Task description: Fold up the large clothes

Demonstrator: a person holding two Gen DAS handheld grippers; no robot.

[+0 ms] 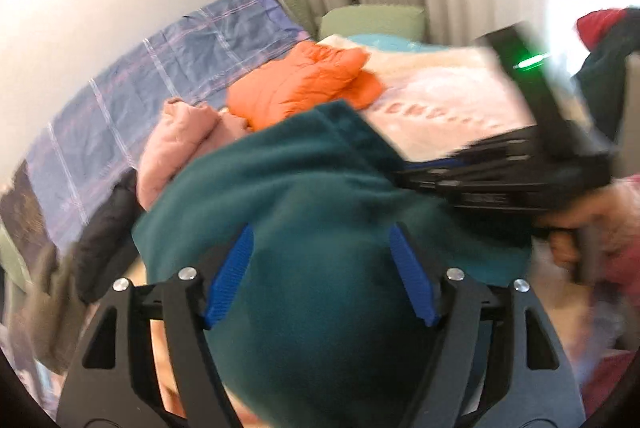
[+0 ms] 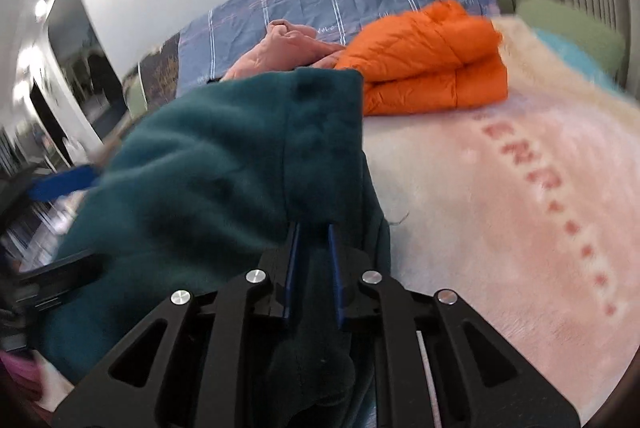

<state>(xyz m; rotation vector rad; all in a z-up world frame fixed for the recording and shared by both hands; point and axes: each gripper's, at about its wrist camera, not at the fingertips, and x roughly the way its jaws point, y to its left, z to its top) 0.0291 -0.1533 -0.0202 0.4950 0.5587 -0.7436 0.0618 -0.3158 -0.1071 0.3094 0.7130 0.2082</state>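
A dark teal fleece (image 2: 208, 164), thick and fuzzy, is bunched mid-frame over a pale pink blanket (image 2: 500, 212). A fold is pinched tight in the right gripper (image 2: 314, 228). The left gripper (image 1: 322, 240) is spread wide around the fabric, not squeezing. An orange jacket (image 2: 432, 64) is folded upper center.

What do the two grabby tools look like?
Both are black frames with cut-out holes, shiny silver bolts and blue ridged pads on the fingers. You can see this on the left tool and the right tool. The right one also shows a small green light. The hand on it has a reddish-pink sleeve.
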